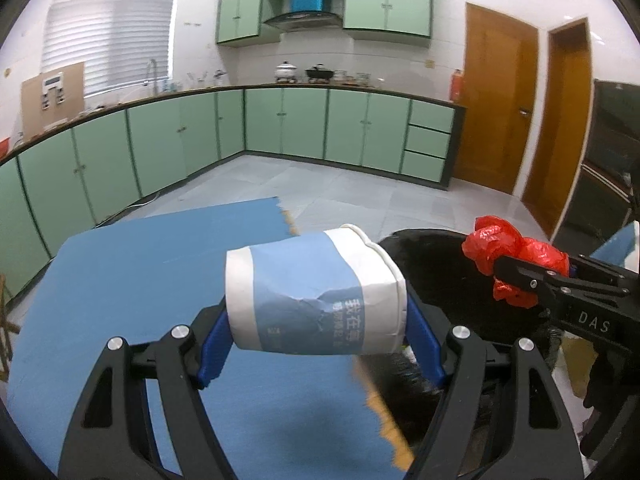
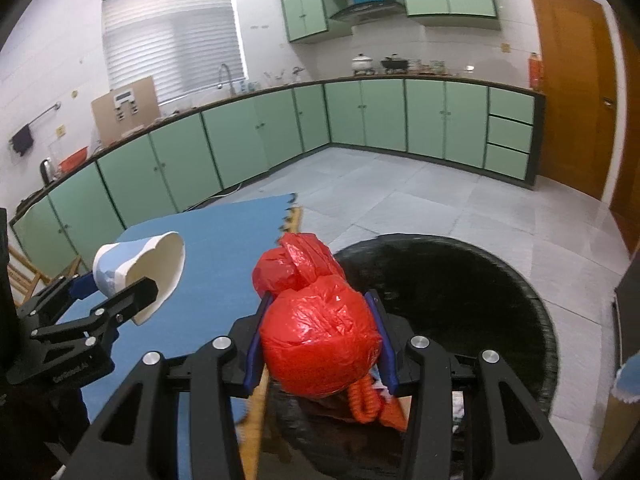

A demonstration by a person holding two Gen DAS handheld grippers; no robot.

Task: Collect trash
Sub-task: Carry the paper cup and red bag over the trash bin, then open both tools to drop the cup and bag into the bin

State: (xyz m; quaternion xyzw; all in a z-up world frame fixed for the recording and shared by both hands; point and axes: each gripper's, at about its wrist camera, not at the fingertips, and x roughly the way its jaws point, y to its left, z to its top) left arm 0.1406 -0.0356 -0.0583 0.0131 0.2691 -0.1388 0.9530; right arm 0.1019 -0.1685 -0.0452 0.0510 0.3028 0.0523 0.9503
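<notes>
Both tools were closed on trash. The left tool (image 1: 316, 344) pinched a crumpled white and blue paper cup (image 1: 316, 292) between its blue pads; the cup lay on its side across the pads, with its open mouth turned to the right. In the right wrist view the same cup (image 2: 140, 276) was seen held above the blue foam mat (image 2: 216, 240), to the left of the right tool and apart from it.

The right tool (image 2: 320, 344) pinched a round bundle of red plastic bag (image 2: 316, 320) between its pads, which pressed on both sides of the bundle. A knotted part of the bag stood out in front of the fingertips. The bundle was held just at the near left rim of a round black trash bin (image 2: 480, 280), which stood on the grey tiled floor (image 2: 400, 200) beside the edge of the mat. Some paper and red scraps were visible low in the bin, under the bundle.

In the left wrist view the red bag (image 1: 512, 256) was to the right of the cup, over the dark opening of the bin (image 1: 424, 272).
</notes>
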